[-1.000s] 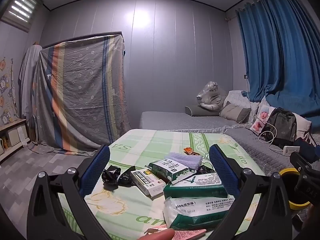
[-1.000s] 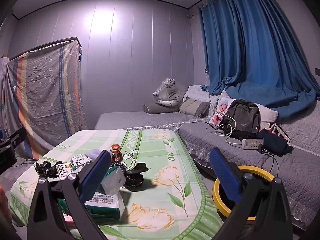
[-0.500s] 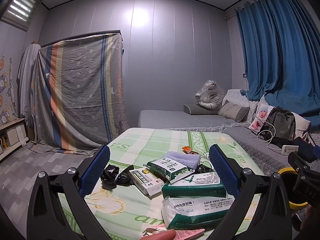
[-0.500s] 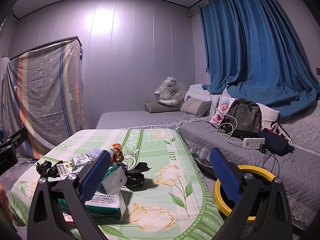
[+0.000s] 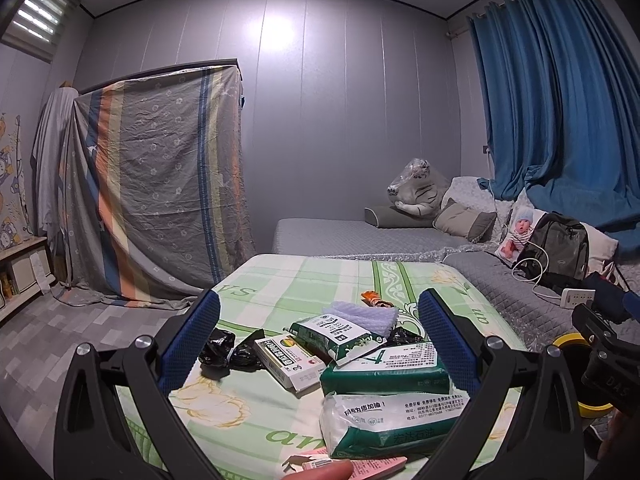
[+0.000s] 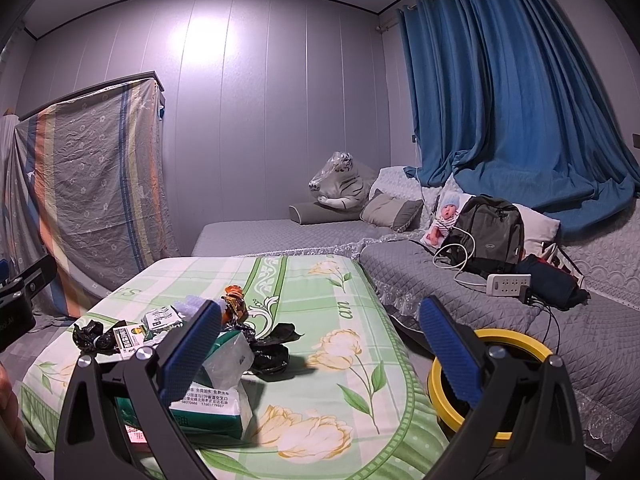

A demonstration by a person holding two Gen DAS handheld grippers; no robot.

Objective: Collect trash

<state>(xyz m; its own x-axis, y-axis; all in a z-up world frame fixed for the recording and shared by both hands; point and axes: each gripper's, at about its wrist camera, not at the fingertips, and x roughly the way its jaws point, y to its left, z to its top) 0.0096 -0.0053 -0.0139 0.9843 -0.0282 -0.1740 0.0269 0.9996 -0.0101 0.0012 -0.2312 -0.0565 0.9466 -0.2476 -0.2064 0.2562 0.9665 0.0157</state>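
Trash lies on a table with a green floral cloth: black crumpled bags, a medicine box, a green-white packet, white foam mesh, an orange wrapper and two green tissue packs. My left gripper hovers open in front of the pile, holding nothing. My right gripper is open over the table's right side, with a black bag between its fingers' lines. A yellow-rimmed bin stands on the floor to the right of the table.
A grey sofa runs along the right, carrying a backpack, a power strip, cushions and a plush tiger. A striped sheet covers furniture at the back left. A pink slip lies at the table's near edge.
Both views have shifted only slightly. Nothing on the table has moved and both grippers stay open.
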